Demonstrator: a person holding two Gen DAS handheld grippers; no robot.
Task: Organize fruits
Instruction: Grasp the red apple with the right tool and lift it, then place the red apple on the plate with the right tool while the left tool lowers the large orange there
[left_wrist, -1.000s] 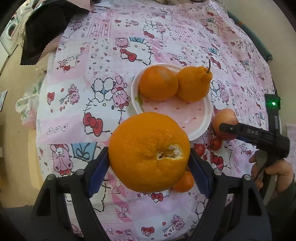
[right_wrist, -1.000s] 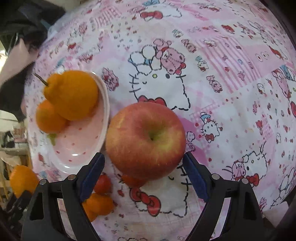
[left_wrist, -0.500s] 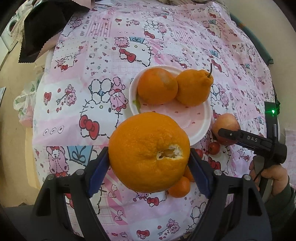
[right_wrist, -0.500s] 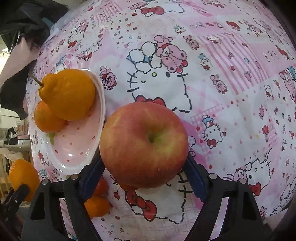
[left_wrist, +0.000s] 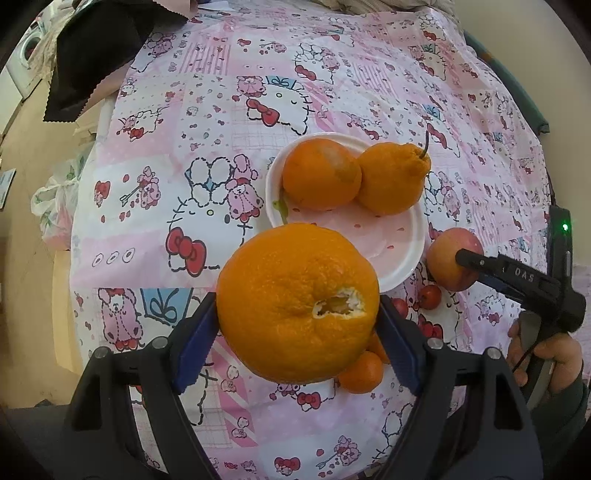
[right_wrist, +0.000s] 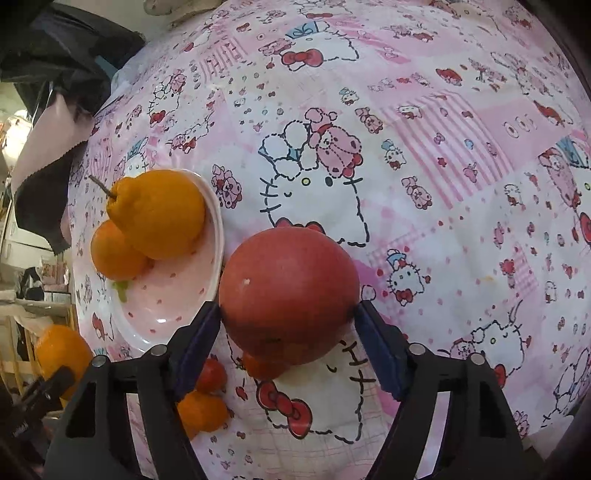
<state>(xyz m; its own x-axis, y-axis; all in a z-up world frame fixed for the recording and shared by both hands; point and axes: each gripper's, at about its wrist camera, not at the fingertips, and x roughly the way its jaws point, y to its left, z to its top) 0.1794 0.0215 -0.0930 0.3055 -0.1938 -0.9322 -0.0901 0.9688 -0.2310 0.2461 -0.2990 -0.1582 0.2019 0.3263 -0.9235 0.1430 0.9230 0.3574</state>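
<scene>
Dimpled round orange (left_wrist: 297, 302) gripped; glossy apple (right_wrist: 288, 291) between closing tongs (right_wrist: 288, 328).

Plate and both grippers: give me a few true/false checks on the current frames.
1. The plate holds two orange citrus fruits. True.
2. The left gripper is empty. False: its pads clamp a large orange.
3. The apple sits between the right gripper pads, whose jaws are closing. True.
4. The apple lies on the plate. False: it is beside the rim, off the plate.
5. Small red fruits lie on the tablecloth. True.
</scene>
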